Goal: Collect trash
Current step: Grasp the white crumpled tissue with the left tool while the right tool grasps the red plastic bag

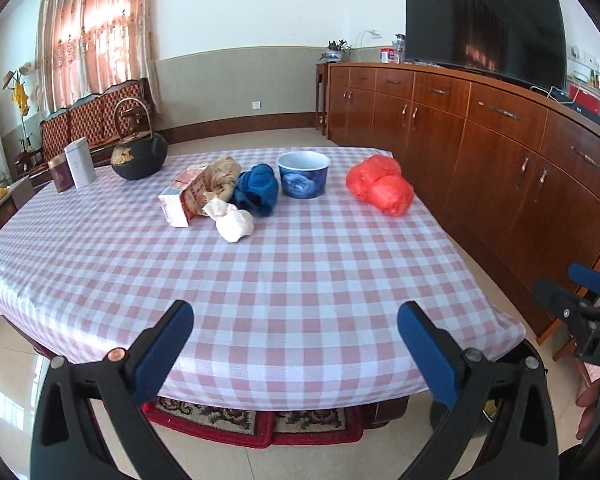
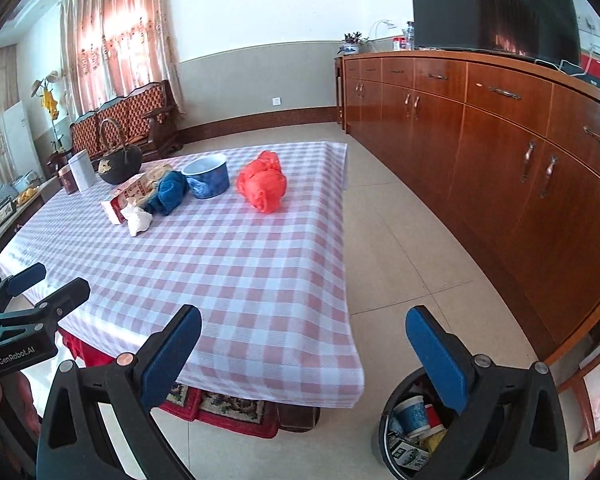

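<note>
Trash lies at the far end of the checked table [image 1: 284, 280]: a red plastic bag [image 1: 380, 188] [image 2: 262, 184], a blue paper bowl [image 1: 303, 174] [image 2: 206, 176], a blue crumpled bag [image 1: 258, 188] [image 2: 168, 192], white crumpled paper [image 1: 232, 220] [image 2: 138, 218], a brown paper bag [image 1: 216, 184] and a small carton [image 1: 176, 204] [image 2: 118, 202]. My left gripper [image 1: 296, 344] is open and empty over the near table edge. My right gripper [image 2: 304, 348] is open and empty above the table's right corner. A dark trash bin [image 2: 404, 432] with cups inside stands on the floor below it.
A black iron teapot [image 1: 140, 152] and two tins [image 1: 74, 164] stand at the table's far left. A long wooden sideboard [image 1: 500, 152] with a TV [image 1: 484, 28] runs along the right. A red rug [image 1: 252, 424] lies under the table. Tiled floor separates table and sideboard.
</note>
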Available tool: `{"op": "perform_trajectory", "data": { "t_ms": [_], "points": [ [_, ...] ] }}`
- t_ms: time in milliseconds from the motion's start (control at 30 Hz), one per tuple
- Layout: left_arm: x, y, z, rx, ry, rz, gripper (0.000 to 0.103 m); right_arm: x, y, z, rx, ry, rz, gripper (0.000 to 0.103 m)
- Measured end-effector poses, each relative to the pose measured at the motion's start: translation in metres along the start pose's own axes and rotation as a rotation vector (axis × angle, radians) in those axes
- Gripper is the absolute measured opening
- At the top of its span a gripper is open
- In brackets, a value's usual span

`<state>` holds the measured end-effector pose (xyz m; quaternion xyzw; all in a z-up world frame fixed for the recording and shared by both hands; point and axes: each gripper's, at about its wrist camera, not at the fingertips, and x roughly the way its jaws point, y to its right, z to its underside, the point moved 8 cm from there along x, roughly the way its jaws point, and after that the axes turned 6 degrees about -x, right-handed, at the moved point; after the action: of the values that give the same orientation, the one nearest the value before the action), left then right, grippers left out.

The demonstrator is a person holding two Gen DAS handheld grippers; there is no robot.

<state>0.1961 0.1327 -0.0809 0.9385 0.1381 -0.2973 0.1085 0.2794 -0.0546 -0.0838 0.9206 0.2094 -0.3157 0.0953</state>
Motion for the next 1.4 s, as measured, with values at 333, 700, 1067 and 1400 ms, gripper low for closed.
{"op": "perform_trajectory", "data": {
  "t_ms": [333, 700, 1067, 1400],
  "points": [
    [0.030, -0.049, -0.021, -0.082, -0.025, -0.014, 0.098, 0.036, -0.048, -0.032, -0.096, -0.033, -0.075, 0.103],
    [0.086, -0.061, -0.045, -0.063, -0.065, -0.068, 0.098, 0.098, -0.046, -0.066, -0.119, -0.089, -0.080, 0.103],
    [0.142, -0.060, -0.053, -0.046, -0.142, -0.081, 0.093, 0.171, -0.033, -0.098, -0.105, -0.137, -0.084, 0.101],
    [0.175, -0.065, -0.058, -0.148, -0.221, -0.015, 0.082, 0.217, -0.031, -0.108, -0.087, -0.176, -0.094, 0.093]
  ]
}}
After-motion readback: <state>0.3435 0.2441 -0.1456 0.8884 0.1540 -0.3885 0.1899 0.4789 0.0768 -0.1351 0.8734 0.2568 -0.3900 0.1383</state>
